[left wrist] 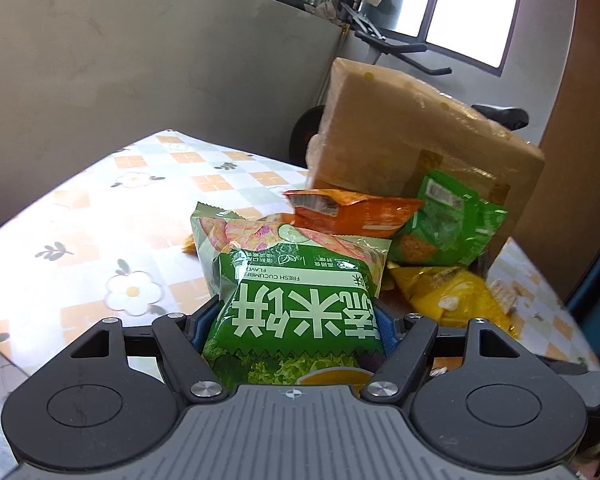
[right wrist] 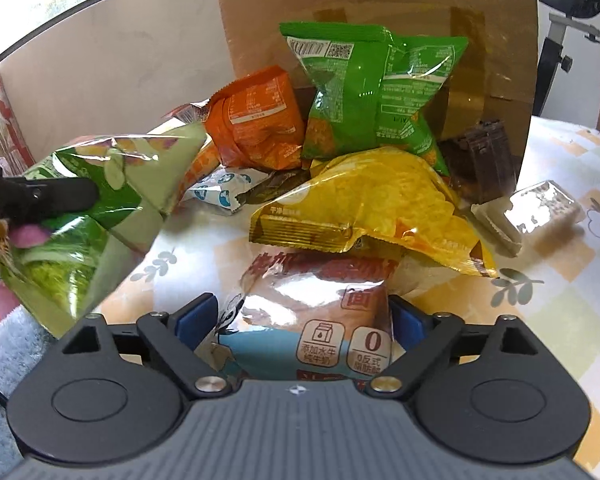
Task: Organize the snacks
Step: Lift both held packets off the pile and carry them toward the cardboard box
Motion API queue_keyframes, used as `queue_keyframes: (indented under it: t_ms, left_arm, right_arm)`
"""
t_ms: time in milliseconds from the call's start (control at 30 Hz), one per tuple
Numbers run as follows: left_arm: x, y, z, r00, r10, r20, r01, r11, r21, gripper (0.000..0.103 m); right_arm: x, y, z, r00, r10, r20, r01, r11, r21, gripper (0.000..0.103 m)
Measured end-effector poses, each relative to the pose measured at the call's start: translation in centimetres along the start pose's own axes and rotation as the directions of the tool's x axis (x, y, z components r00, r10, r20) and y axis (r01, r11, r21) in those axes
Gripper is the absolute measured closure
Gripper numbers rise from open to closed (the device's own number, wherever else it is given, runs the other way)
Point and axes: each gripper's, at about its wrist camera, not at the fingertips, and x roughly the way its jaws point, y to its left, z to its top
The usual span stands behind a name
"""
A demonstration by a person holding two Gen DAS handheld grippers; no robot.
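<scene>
My left gripper (left wrist: 298, 312) is shut on a green cucumber rice-cracker bag (left wrist: 292, 280) and holds it above the floral tablecloth (left wrist: 100, 220). The right wrist view shows that bag (right wrist: 92, 216) hanging at the left, with a black finger (right wrist: 40, 196) of the left gripper across it. My right gripper (right wrist: 302, 304) is open and low over the table. A glossy brown bread packet (right wrist: 320, 308) lies between its blue pads, with a small gap at the left pad. Just beyond lie a yellow bag (right wrist: 372, 208), a green bag (right wrist: 372, 88) and an orange bag (right wrist: 256, 124).
A taped cardboard box (right wrist: 380, 0) stands behind the pile, with the snacks leaning against it. A dark brown packet (right wrist: 480, 160), a clear-wrapped bar (right wrist: 540, 208) and a small white-and-blue sachet (right wrist: 224, 188) lie around the pile. An exercise bike (left wrist: 400, 48) stands past the table's far edge.
</scene>
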Motion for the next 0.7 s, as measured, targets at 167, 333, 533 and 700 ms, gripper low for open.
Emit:
queue_keyframes:
  t_ms: [167, 333, 533, 700]
  left_arm:
    - [-0.5, 0.8, -0.1, 1.000, 0.027, -0.005, -0.027, 1.000, -0.010, 0.027]
    - [-1.2, 1.3, 0.1, 0.999, 0.047, 0.008, -0.047, 0.999, -0.021, 0.027]
    - [-2.6, 1.5, 0.3, 0.996, 0.074, 0.042, -0.073, 0.997, -0.024, 0.027]
    - [-3.3, 1.7, 0.4, 0.993, 0.098, 0.065, -0.095, 0.995, -0.039, 0.027]
  right_arm:
    - [-1.1, -0.6, -0.2, 0.998, 0.057, 0.016, -0.057, 0.998, 0.033, 0.021]
    - [-2.3, 0.4, -0.4, 0.989, 0.146, 0.027, -0.146, 0.989, -0.012, 0.022]
    - [-2.6, 2.2, -0.4, 0.978, 0.207, 0.020, -0.204, 0.973, -0.103, 0.022]
    - [-3.6, 3.5, -0.4, 0.963, 0.262, 0.057, -0.249, 0.952, -0.178, 0.022]
